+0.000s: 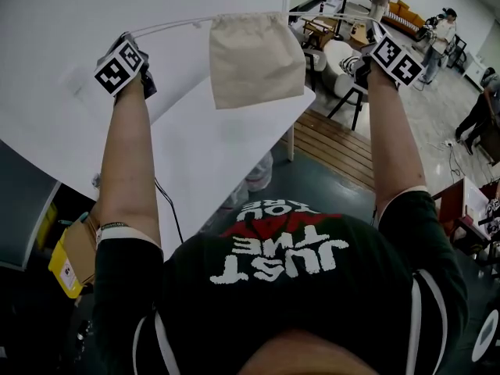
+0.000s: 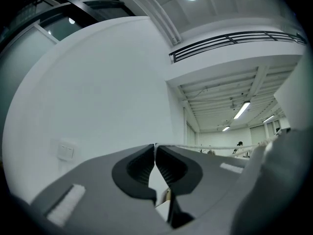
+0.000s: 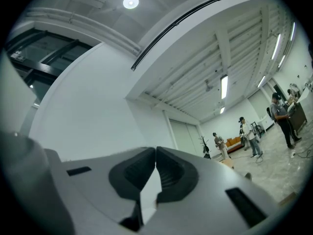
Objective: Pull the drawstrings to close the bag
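- Head view: bag (image 1: pixel 254 61) hangs midway between your hands, drawstrings (image 1: pixel 168 27) taut sideways.
- Your left gripper (image 2: pixel 155 150) and right gripper (image 3: pixel 156 153) are each pinched shut on one; pull apart.

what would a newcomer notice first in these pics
A beige bag hangs in mid-air at the top centre of the head view, above a white table. Its string runs taut to the left gripper and right gripper, each raised and shut on it.
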A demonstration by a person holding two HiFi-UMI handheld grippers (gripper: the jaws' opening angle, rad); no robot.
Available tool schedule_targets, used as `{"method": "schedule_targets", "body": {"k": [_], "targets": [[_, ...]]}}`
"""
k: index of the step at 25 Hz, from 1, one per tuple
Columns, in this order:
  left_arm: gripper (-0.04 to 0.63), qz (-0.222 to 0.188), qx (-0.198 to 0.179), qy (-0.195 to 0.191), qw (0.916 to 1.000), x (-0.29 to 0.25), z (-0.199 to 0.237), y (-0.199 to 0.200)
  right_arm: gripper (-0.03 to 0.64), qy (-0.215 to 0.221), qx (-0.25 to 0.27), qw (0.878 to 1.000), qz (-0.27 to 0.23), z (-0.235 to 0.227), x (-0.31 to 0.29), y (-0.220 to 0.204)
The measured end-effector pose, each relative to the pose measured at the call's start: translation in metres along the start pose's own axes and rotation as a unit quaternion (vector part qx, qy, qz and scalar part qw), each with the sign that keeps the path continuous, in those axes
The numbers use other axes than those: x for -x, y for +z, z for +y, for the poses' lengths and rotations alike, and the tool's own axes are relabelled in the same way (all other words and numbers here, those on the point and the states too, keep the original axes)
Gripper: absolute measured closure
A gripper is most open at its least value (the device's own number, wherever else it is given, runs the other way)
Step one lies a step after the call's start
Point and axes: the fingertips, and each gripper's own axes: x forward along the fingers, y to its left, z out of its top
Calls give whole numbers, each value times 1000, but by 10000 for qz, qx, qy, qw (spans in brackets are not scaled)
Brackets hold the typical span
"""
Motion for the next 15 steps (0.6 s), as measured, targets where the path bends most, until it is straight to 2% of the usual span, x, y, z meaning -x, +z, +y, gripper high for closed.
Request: {"method": "schedule_targets", "body": {"k": [5, 9, 12, 15], "targets": [[578, 51, -198, 59, 9998, 2, 1, -3, 607, 100, -442, 9990, -51, -6, 0, -2], [578, 149, -268, 117, 9995, -1, 14, -15, 607, -96, -925, 9956, -73, -36, 1, -7], [575, 202, -452, 116, 9987, 1, 25, -22, 607, -139, -697, 9975, -19, -49, 8, -12], [578, 209, -374, 70, 9991, 0, 25, -19, 607, -120, -736, 9972, -8, -47, 9, -14]]}}
